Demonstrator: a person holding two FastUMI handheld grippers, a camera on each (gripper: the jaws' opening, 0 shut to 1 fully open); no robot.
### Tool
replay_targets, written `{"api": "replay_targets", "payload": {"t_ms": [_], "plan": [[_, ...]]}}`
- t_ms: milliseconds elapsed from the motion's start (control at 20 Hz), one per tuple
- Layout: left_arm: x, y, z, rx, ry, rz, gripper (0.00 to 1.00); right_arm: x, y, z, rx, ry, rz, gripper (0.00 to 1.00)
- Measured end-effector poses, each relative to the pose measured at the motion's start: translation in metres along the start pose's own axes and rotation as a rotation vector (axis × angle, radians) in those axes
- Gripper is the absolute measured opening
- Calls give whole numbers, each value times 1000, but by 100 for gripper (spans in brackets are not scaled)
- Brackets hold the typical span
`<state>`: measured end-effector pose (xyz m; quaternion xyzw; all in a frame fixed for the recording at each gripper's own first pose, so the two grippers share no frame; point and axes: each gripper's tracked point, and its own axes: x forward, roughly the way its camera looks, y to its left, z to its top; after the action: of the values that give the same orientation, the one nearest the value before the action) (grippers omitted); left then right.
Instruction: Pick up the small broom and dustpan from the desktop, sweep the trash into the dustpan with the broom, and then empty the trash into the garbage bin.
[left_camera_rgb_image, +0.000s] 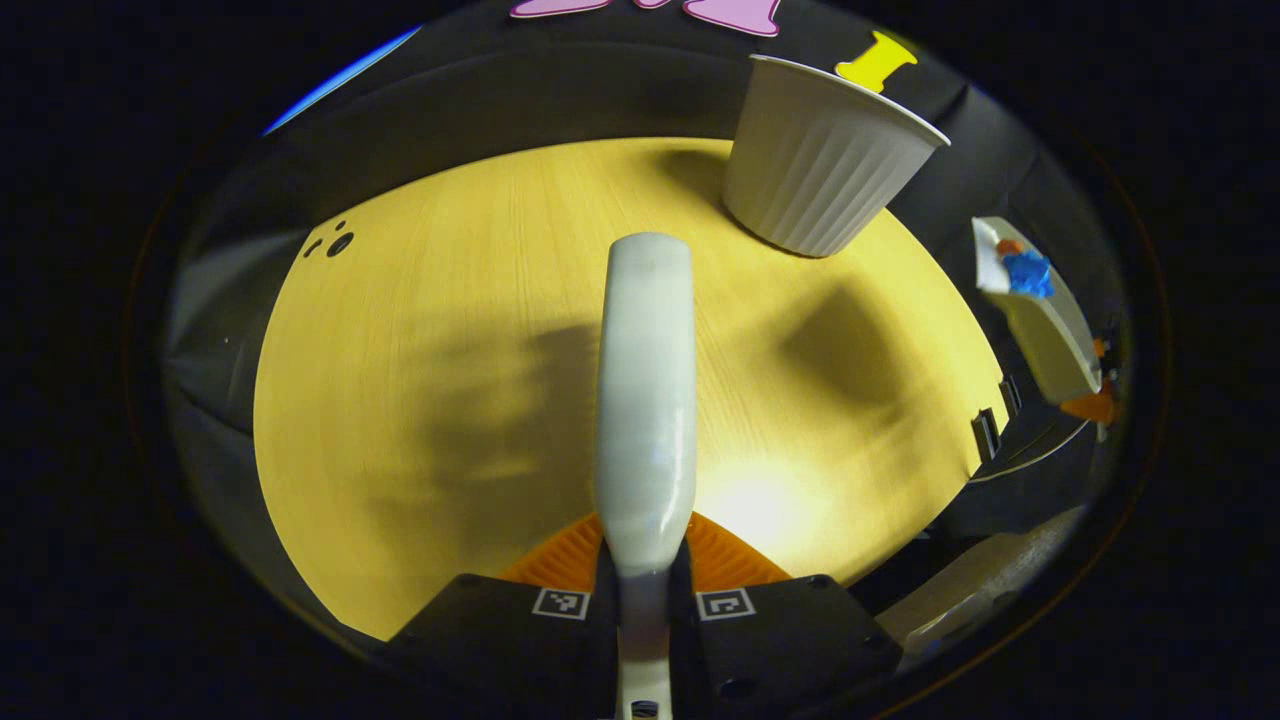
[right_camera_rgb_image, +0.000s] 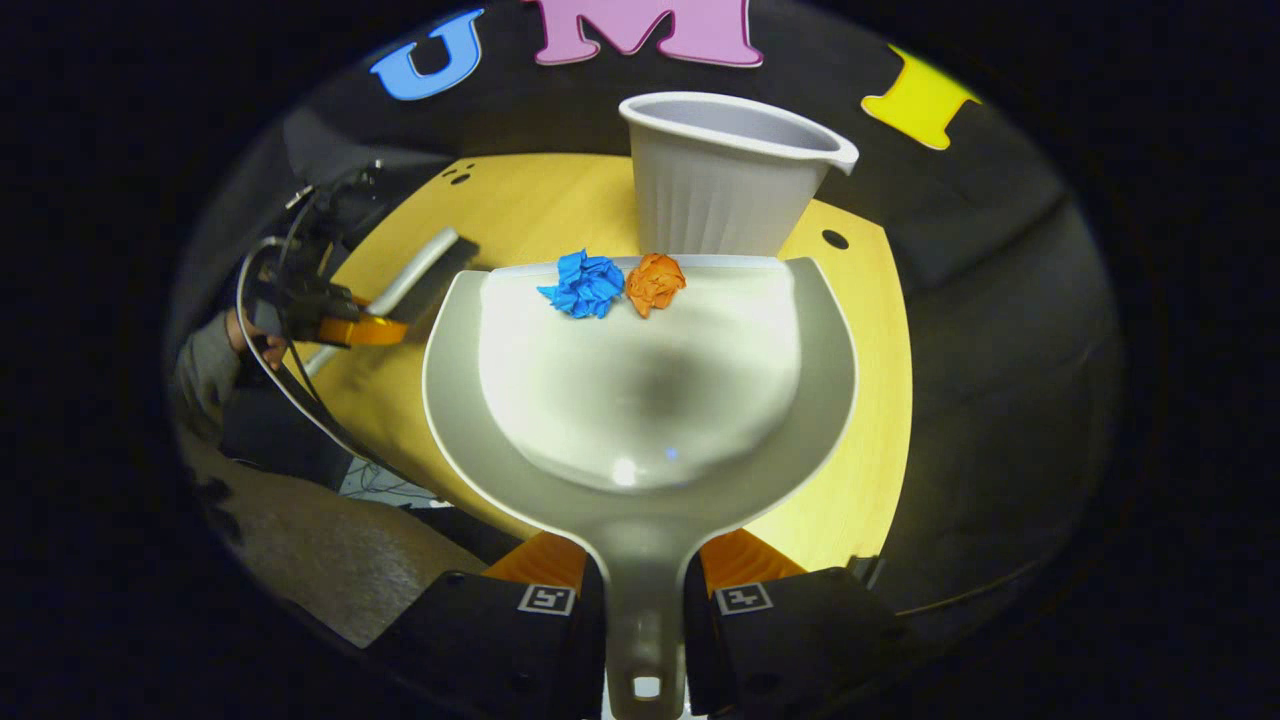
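our right gripper (right_camera_rgb_image: 645, 590) has its fingers clamped on the dustpan (right_camera_rgb_image: 640, 400) handle (blue wad (right_camera_rgb_image: 583, 284) and orange wad (right_camera_rgb_image: 655, 282) at its lip), just before the bin (right_camera_rgb_image: 730, 190). our left gripper (left_camera_rgb_image: 645, 590) grips the broom (left_camera_rgb_image: 645, 400) above the tabletop (left_camera_rgb_image: 420, 350).

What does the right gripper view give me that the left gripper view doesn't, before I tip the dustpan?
Right gripper view: the dustpan's inside from above, the blue paper ball and orange paper ball side by side at its front lip, and the bin's open mouth just beyond. It also shows the brush head and a sleeve.

Left gripper view: the broom handle clamped in its own jaws, seen along its length, with shadows across the desktop.

Both: the bin, the wooden desktop, the loaded dustpan and the paper balls.
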<state>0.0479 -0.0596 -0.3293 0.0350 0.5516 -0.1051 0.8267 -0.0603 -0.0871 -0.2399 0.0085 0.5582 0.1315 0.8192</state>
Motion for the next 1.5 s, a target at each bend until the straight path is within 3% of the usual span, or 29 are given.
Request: {"api": "replay_targets", "payload": {"t_ms": [350,450,500,700,850,1000,1150,1200,1250,1450,1500], "plan": [[7,7,-7,-9,2,-26,25,-59,-53,81,19,-65,-118,36],[7,10,-12,0,2,-27,24,-60,-72,106,21,-82,-161,31],[5,13,-16,3,2,-31,24,-55,-90,127,21,-79,-198,36],[1,17,-26,17,0,-35,24,-39,-123,165,-3,-67,-274,36],[-2,21,-38,12,1,-43,24,-26,-148,185,-46,2,-351,31],[-6,28,-48,22,3,-41,24,-22,-158,199,-142,100,-409,36],[-10,34,-56,24,1,-42,24,-16,-159,214,-222,195,-436,40],[-10,35,-60,21,0,-42,24,-16,-159,217,-249,229,-442,32],[-10,36,-63,16,0,-43,24,-15,-160,223,-275,257,-449,31],[-7,36,-73,-3,9,-46,24,-18,-161,241,-358,353,-483,40],[-7,35,-73,-4,8,-48,24,-16,-162,239,-360,367,-477,36]]}}
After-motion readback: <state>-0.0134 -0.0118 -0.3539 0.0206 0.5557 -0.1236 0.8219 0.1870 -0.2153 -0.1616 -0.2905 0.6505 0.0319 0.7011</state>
